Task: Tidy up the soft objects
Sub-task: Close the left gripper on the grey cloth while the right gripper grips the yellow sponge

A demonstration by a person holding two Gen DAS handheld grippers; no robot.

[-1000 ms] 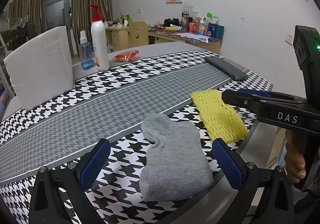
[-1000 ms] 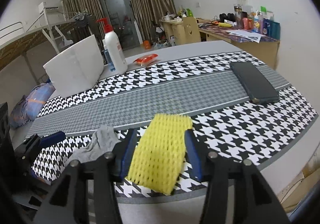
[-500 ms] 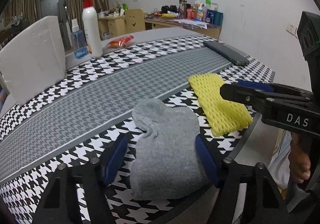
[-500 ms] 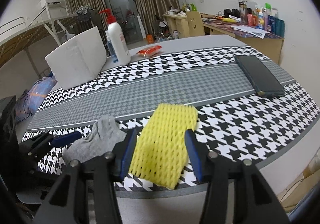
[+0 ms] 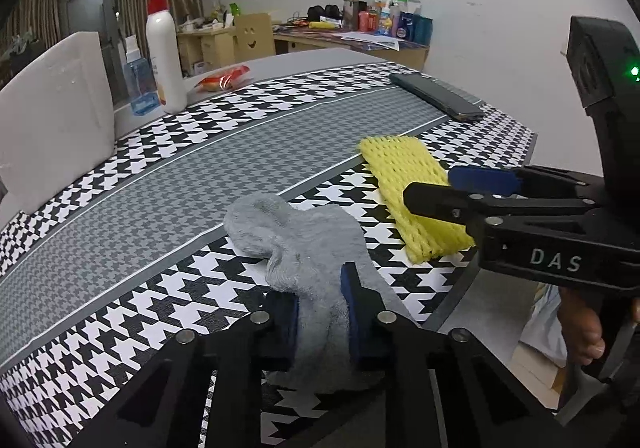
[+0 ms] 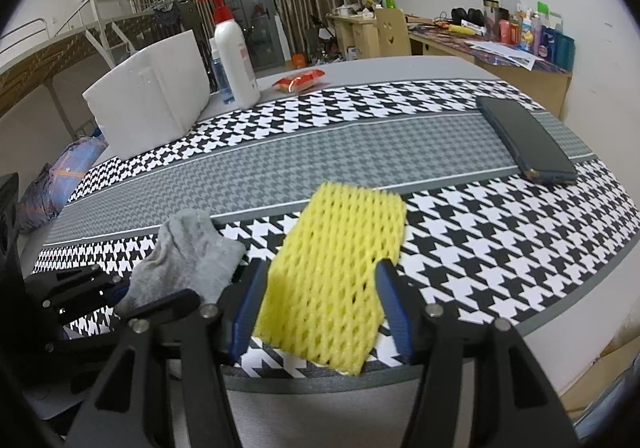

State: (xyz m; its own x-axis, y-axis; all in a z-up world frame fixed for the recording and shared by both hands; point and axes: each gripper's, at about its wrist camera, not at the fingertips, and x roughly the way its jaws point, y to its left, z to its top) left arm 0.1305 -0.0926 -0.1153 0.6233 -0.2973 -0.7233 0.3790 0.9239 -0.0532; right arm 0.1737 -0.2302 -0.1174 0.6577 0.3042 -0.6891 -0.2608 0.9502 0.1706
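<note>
A grey sock (image 5: 304, 244) lies bunched near the front edge of the houndstooth table cloth (image 5: 160, 176). My left gripper (image 5: 320, 312) is shut on the sock's near end, its blue pads pinching the fabric. A yellow foam net sleeve (image 6: 340, 260) lies flat to the right of the sock; it also shows in the left wrist view (image 5: 408, 184). My right gripper (image 6: 320, 312) is open, its blue pads on either side of the sleeve's near half. The sock also shows in the right wrist view (image 6: 188, 256).
A dark flat case (image 6: 524, 144) lies at the table's right end. A white foam block (image 6: 152, 100), a pump bottle (image 6: 234, 52), a small blue bottle (image 5: 138, 78) and a red snack packet (image 6: 300, 80) stand at the far side. The table edge is just below both grippers.
My left gripper has closed from wide open onto the grey sock, bunching it. My right gripper has stayed open around the yellow sleeve, edging slightly forward.
</note>
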